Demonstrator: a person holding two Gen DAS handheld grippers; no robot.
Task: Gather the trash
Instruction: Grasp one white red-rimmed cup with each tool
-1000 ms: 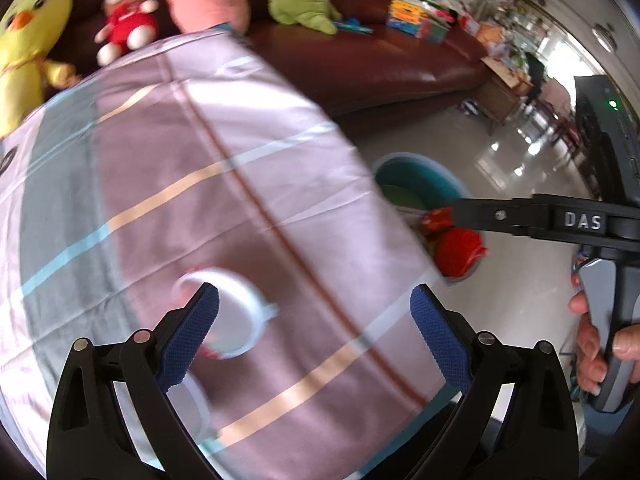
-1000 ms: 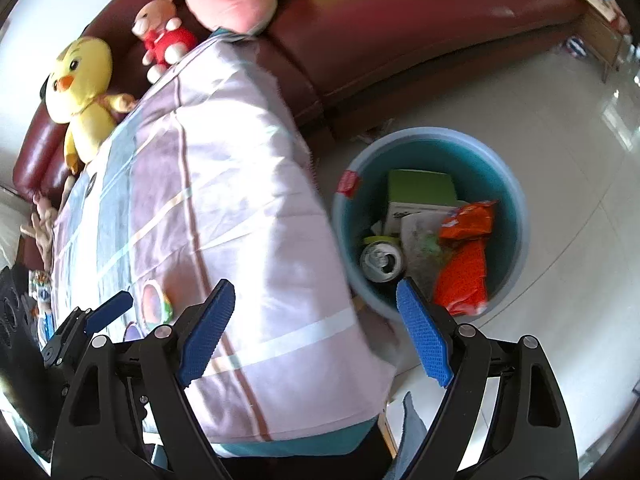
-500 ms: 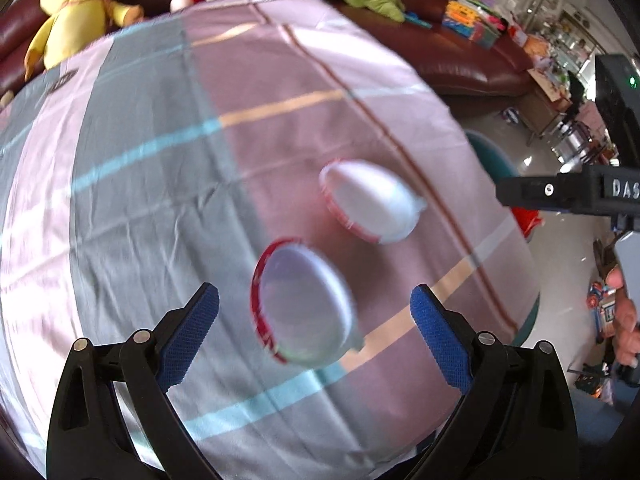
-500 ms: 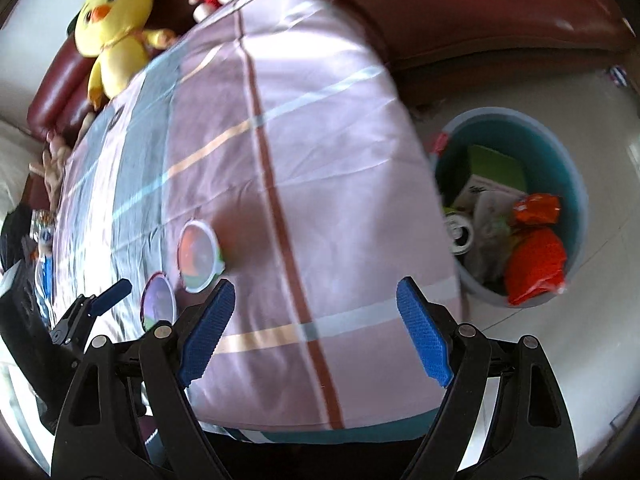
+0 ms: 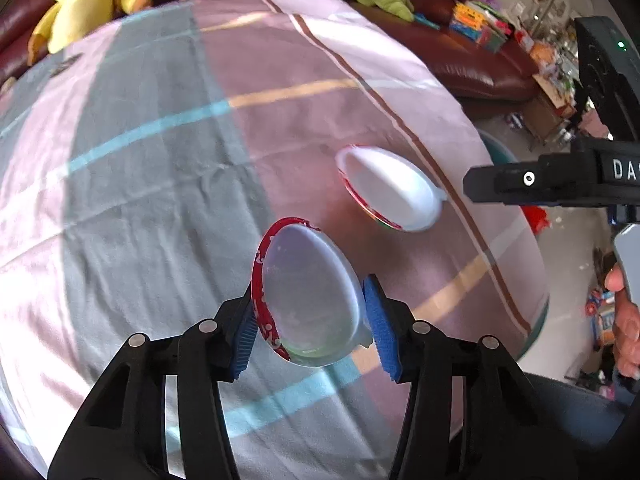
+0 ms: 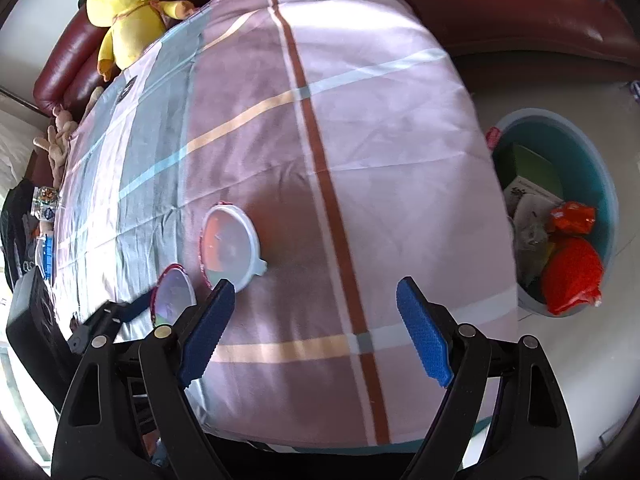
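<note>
- Lid number one, the near lid (image 5: 310,300), sits right between the blue pads of the left gripper (image 5: 310,320), and those jaws have just been closing in on it: the left pad meets the red rim, the right pad the clear edge, so I call that a grip on its rim.
- It is a round, shallow plastic lid, a frosted see-through dome with a red printed band round the edge, thin and light, likely to flex under a squeeze.
- It lies on the striped cloth (image 5: 160,200) that covers the table, toward the table's near edge, closest to the person.
- The far lid (image 6: 230,246), the same sort with a small pull tab, lies flat just beyond it toward the table's middle, apart from the near one and untouched.
- The right gripper (image 6: 316,324) hangs with jaws wide apart and nothing in them; its left pad (image 6: 208,328) shows just beside the far lid's near rim, so this is the nearer hand for that piece.
- The far lid lies ahead and to the left of the right gripper's open span, so that hand would need to shift left to straddle it.
- A round lid has no long axis, so any pinch across the rim should do.
- The blue bin (image 6: 604,184) stands on the floor off the table's right edge, already holding a red bag (image 6: 572,276) and cartons; both lids, I judge, are bound there.
- The cloth is soft and creased, so a flat lid offers little edge to get under.
</note>
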